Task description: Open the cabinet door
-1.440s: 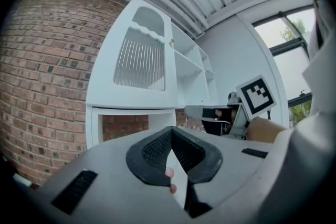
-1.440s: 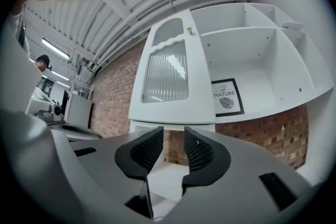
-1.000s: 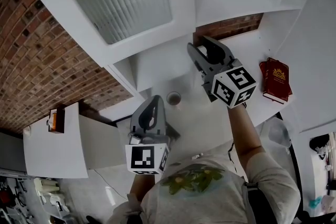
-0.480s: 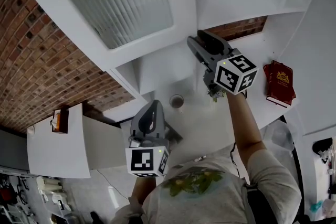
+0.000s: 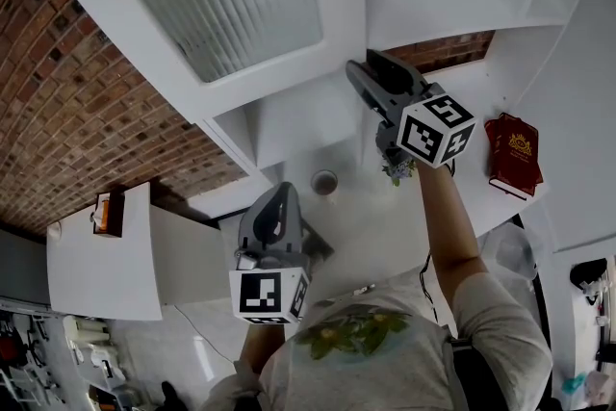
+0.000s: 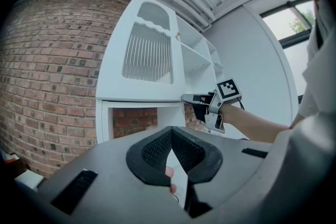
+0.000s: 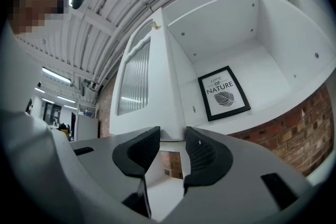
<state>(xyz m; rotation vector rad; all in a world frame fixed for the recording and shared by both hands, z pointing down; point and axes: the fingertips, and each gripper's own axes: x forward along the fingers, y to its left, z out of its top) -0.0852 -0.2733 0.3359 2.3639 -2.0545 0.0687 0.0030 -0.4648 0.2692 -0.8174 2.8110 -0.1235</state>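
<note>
Right gripper view: print [image 7: 224, 93] reads LOVE OF NATURE

Bright, even light; fisheye warp, black corners; window [image 6: 294, 24] overexposed.

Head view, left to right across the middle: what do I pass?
orange box → left gripper → cup → right gripper → red book
</note>
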